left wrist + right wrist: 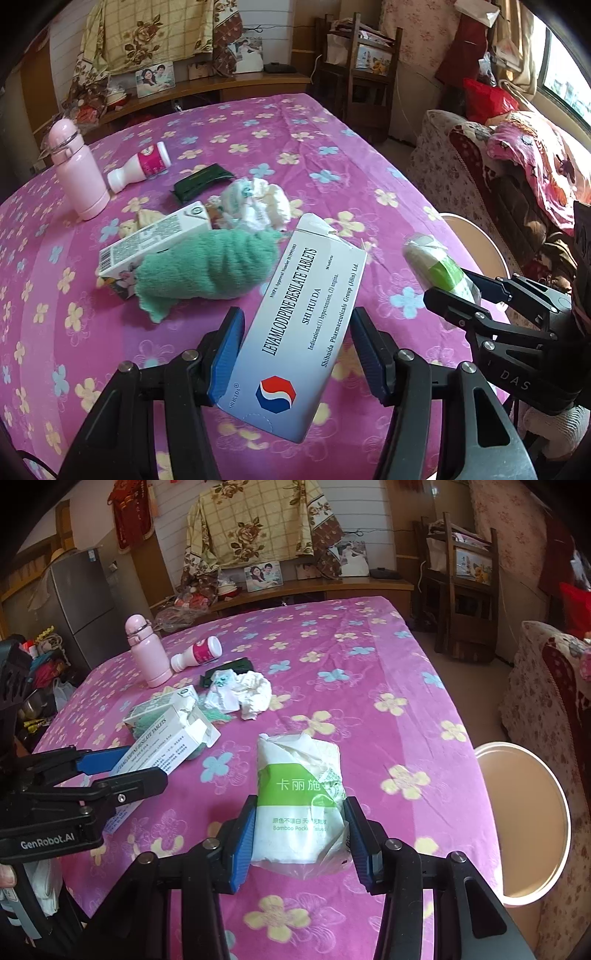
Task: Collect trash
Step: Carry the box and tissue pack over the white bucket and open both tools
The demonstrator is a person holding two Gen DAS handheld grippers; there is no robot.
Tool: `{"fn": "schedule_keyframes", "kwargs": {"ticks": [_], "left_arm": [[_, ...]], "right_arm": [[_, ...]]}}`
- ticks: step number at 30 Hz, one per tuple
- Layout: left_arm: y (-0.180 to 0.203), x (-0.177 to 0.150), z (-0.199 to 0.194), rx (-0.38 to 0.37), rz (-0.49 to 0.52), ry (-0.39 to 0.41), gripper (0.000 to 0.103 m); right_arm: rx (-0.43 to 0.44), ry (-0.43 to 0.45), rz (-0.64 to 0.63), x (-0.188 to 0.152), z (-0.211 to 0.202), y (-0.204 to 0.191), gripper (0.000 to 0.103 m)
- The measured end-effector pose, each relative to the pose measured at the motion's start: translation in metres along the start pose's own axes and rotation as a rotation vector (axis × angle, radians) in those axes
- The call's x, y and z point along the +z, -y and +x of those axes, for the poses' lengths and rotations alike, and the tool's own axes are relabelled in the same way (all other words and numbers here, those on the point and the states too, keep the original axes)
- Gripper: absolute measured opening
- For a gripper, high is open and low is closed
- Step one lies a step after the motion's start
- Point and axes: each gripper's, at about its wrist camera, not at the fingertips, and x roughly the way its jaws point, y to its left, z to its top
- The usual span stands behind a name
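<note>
Between the blue pads of the left gripper (297, 354) sits a white tablet box (295, 332), the one printed "Levamlodipine Besilate Tablets" with a red and blue logo, and it's clamped there, held up over the pink flowered tablecloth (332, 155) with its torn flap end pointing away. Right gripper (301, 840) is doing the same deal with a white and green pocket tissue pack (301, 805), squeezed on both sides, its crinkly plastic bulging out near the pads. From the left camera you can see that pack (439, 267) poking out of the right gripper off to the side.

Just past the tablet box there's a rolled green towel (210, 269) lying against a second white carton (147, 247). Behind those, a pile of crumpled white tissue (258, 205), then a dark green packet (203, 182) lying flat. Further back a small white bottle with a pink label (142, 166) is tipped on its side, and a pink flask (79, 170) stands upright beside it.

Off the table edge on the right side is a round pale bin (524, 823), rim visible, looks open on top.
</note>
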Motion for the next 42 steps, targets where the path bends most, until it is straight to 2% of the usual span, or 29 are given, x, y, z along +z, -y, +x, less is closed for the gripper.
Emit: {"fn": "schedule_keyframes", "kwargs": {"ticks": [17,42], "left_arm": [[0.056,0.005,0.018,-0.04,0.06,-0.014,0.061],[0.16,0.03,0.055,-0.129,0.16,-0.037,0.061]], "right_arm": [[-0.043,0.002,0.084,-0.017,-0.014,0.053,0.048],[-0.167,0.008,0.242,-0.043,-0.051,0.169,0.05]]}}
